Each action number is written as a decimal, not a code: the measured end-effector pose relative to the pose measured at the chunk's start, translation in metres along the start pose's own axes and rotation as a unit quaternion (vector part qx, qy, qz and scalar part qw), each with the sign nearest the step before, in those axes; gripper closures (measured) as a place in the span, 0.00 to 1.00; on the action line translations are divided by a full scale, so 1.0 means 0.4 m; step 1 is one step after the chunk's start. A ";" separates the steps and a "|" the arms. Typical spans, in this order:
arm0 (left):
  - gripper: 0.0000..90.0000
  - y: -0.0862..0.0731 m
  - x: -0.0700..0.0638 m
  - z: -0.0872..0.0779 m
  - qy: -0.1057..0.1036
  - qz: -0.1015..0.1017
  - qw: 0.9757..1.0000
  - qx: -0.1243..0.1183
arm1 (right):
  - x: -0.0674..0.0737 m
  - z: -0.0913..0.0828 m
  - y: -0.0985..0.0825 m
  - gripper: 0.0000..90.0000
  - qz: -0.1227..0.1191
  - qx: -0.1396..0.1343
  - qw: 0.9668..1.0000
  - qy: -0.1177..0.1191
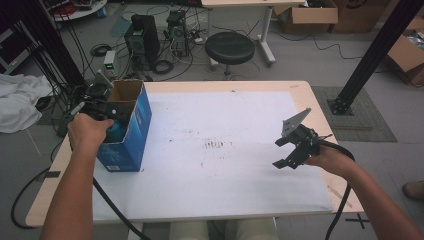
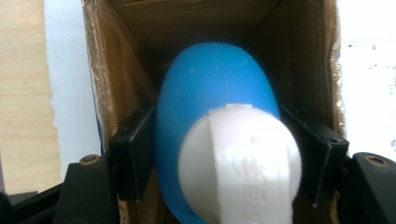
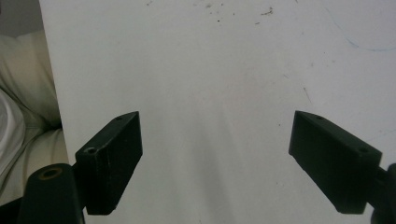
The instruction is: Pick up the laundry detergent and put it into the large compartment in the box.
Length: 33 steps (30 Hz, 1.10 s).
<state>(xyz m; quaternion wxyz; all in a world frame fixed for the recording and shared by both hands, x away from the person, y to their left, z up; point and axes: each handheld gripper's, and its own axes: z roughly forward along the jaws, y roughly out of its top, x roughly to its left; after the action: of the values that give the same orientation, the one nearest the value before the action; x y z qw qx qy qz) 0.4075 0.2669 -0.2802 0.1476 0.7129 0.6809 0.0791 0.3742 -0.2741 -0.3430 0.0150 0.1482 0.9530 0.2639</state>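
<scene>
A blue cardboard box [image 1: 132, 137] stands open-topped at the table's left edge. My left gripper [image 1: 112, 119] reaches down into it. In the left gripper view a blue bottle [image 2: 210, 79] with a white cap [image 2: 238, 158] lies between the two black jaws of the left gripper [image 2: 224, 140], inside the box's brown walls [image 2: 116, 74]. The pads stand close beside the bottle's sides without visibly squeezing it. My right gripper [image 1: 279, 153] hovers over the right part of the white mat [image 1: 215, 150]. It is open and empty, and the right gripper [image 3: 233, 158] looks down on bare mat.
The mat covers most of the wooden table [image 1: 300, 87]. Behind the table stand a black stool [image 1: 229, 47], computer towers [image 1: 142, 40] and cables. A black frame post [image 1: 370, 55] rises at the right, and a white cloth [image 1: 17, 100] lies at the left.
</scene>
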 end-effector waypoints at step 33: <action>0.30 0.033 -0.033 -0.131 0.003 0.042 0.999 -0.033 | 0.006 -0.008 0.001 0.19 -0.003 0.000 1.000 -0.002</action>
<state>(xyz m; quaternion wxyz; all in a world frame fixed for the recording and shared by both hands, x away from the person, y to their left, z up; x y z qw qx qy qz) 0.4029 0.2589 -0.2254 0.1654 0.7353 0.6480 0.1098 0.3718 -0.2749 -0.3398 0.0180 0.1458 0.9533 0.2640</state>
